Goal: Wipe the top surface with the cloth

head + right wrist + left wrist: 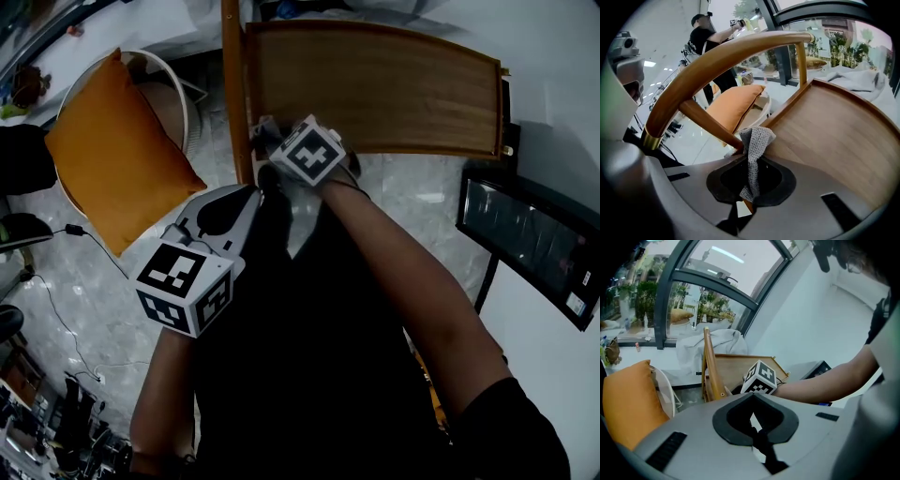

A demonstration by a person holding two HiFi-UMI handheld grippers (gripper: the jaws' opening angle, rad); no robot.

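Marble floor (94, 309), head view: wooden desk (375, 84); right tool (264, 131) at its near-left corner, placed to begin wiping; left tool (244, 197) hangs clear, unneeded.
Left gripper view: jaws together, nothing between.
Right gripper view: jaws clenched on grey cloth (753, 154), free end at the desk rim, contact unclear; head view hides the cloth.

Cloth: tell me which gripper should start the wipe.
Right. The right gripper is shut on the grey cloth at the edge of the wooden top; the left gripper is shut, empty, and held back from it.
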